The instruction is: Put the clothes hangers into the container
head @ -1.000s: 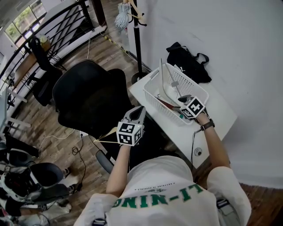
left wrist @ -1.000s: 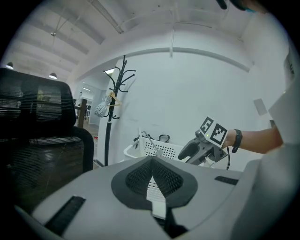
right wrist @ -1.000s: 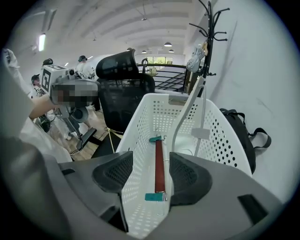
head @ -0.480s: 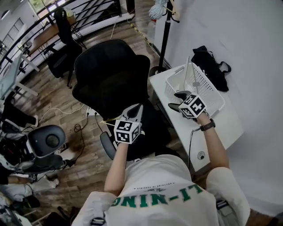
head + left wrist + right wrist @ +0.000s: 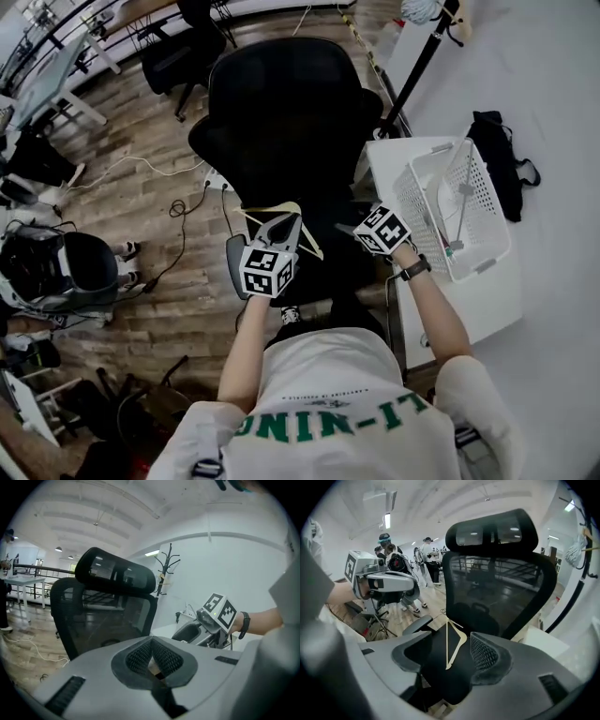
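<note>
Wooden hanger (image 5: pixel 262 210) at centre frame, over the black chair (image 5: pixel 281 103), and the left gripper (image 5: pixel 287 225) has it, jaws pressed together on the wood. Right gripper (image 5: pixel 352 228) sits just to its right, jaws spread wide with nothing in them. The white basket (image 5: pixel 420 211) is at the right edge on the white table (image 5: pixel 492 305), well apart from the hanger.

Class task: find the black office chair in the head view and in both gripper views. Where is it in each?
Head view: the black office chair at top centre, seen from above.
Left gripper view: the chair stands left of centre, beyond the jaws.
Right gripper view: the chair fills the centre.
Shared landmark: the coat stand, right of the chair.
</note>
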Demonstrator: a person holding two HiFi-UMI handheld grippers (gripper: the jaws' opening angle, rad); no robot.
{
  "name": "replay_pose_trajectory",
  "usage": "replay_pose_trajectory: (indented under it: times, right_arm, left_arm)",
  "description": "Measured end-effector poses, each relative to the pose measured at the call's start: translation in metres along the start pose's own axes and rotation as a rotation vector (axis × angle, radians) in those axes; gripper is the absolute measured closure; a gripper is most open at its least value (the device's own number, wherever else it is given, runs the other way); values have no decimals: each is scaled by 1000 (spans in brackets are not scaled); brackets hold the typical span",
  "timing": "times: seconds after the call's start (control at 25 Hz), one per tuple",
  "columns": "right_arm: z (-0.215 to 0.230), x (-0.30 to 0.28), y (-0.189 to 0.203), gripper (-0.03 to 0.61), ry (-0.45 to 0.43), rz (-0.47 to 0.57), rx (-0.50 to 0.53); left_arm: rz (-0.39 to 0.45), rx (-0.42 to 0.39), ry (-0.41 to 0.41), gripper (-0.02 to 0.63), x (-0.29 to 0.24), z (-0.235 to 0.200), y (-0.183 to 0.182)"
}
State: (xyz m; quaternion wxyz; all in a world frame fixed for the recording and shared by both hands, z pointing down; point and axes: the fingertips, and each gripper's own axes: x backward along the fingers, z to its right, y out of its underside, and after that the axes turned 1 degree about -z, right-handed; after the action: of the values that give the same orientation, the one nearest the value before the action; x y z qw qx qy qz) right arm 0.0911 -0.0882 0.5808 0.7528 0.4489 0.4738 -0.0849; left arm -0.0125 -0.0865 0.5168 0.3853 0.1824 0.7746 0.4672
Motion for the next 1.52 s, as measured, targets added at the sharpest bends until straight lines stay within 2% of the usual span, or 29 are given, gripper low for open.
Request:
replay_pose_trajectory:
  times: [0.24, 0.44, 0.6, 0.76, 1.0, 1.12, 1.16, 1.28, 1.32, 1.44, 1.52]
  right_arm:
    - [-11, -105, 49, 310, -99, -101, -4]
    - [-17, -200, 101, 310, -173, -149, -122]
    - [-11, -269, 158, 311, -163, -205, -190]
    - [2, -346, 199, 313, -146, -206, -286]
    - [22, -428, 239, 316, -72, -185, -282]
    - [29, -444, 250, 327, -24, -203, -275]
    - [33, -445, 252, 379, 9, -209, -265]
    - [41, -444, 252, 420, 83, -190, -264]
    - [42, -443, 252, 462, 99, -188, -291]
    - [41, -434, 258, 477, 116, -219, -413]
    - [39, -420, 256, 477, 149, -230, -457]
  left_arm:
    - [-7, 76, -47, 600, -15, -40, 49]
    - [-53, 115, -105, 600, -43, -77, 107]
    - [-102, 162, -133, 600, -74, -102, 166]
    - [-132, 215, -162, 600, -102, -137, 224]
    - [-179, 243, -175, 600, -135, -162, 287]
    - [-194, 254, -174, 600, -140, -164, 299]
    - [-197, 256, -174, 600, -141, -165, 301]
    - [-195, 265, -177, 600, -138, -171, 300]
    - [-196, 268, -178, 600, -136, -172, 298]
    - [-202, 268, -174, 600, -129, -170, 291]
    - [-203, 256, -170, 600, -125, -169, 282]
